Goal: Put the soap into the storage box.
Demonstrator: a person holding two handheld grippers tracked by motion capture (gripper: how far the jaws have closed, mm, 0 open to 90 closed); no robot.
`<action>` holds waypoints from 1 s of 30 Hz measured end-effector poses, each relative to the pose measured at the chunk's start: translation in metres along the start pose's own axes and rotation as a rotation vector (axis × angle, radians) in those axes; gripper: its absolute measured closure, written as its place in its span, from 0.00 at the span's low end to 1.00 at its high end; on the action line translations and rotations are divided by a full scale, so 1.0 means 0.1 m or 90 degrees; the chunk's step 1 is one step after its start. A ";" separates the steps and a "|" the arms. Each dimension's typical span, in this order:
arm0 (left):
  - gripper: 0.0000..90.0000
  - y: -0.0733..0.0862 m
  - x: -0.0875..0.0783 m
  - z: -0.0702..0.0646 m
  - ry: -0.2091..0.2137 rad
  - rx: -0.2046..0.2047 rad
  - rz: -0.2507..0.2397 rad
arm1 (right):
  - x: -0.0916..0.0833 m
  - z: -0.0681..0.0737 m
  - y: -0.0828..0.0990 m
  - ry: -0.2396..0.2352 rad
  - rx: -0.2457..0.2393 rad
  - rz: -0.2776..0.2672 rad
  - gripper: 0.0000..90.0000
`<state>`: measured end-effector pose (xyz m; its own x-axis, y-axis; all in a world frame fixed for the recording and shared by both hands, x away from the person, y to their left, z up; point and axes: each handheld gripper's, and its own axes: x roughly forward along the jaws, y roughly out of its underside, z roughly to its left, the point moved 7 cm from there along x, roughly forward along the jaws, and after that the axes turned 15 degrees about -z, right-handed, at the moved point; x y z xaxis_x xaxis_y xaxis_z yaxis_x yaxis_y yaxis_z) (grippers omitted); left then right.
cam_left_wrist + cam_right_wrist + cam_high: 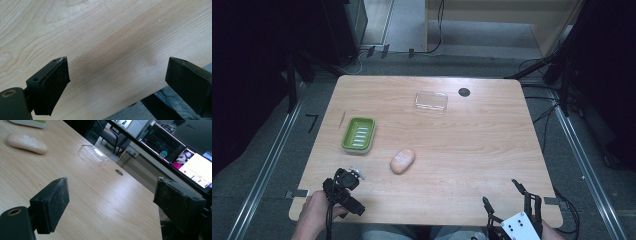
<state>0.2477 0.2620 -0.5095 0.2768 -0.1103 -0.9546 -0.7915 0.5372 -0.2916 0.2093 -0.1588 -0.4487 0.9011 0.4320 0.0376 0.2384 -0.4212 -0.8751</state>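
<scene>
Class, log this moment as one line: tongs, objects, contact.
left tongs: open, empty | right tongs: open, empty | pink oval soap bar: untouched on wooden table, beside green plastic soap dish

My black jaws hover over the pale wood-grain table (472, 150). Ahead, a pinkish-beige soap bar (402, 160), a lime-green soap dish (358, 134) with a white ribbed insert, a clear see-through lid (431, 101), and one small dark hole (464, 92).

The soap (402, 160) is lying mid-worktop (482, 150), with the dish (358, 134) sitting just behind it to the left. The lid (431, 101) is resting well behind, toward the far edge, a hole (464, 92) lying just right of it.
</scene>
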 end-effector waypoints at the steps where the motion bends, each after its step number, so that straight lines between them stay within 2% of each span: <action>1: 0.06 0.00 0.00 0.00 0.001 0.000 -0.001 | 0.00 0.00 0.00 0.000 0.000 0.000 0.15; 14: 0.04 -0.08 -0.02 -0.06 0.010 0.008 -0.005 | 0.00 0.01 0.00 -0.003 -0.003 0.003 0.15; 15: 0.04 -0.09 -0.01 -0.07 0.010 0.005 -0.014 | 0.00 0.01 0.00 -0.002 -0.003 0.002 0.15; 28: 0.01 -0.26 -0.06 -0.12 0.016 0.018 -0.035 | 0.01 0.03 0.00 -0.007 -0.008 0.004 0.15; 30: 0.01 -0.30 -0.06 -0.13 0.020 0.028 -0.035 | 0.01 0.03 0.00 -0.007 -0.007 0.004 0.15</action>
<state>0.2623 0.2357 -0.4954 0.3013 -0.1669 -0.9388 -0.7510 0.5651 -0.3415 0.2090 -0.1566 -0.4500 0.8989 0.4374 0.0262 0.2364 -0.4336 -0.8696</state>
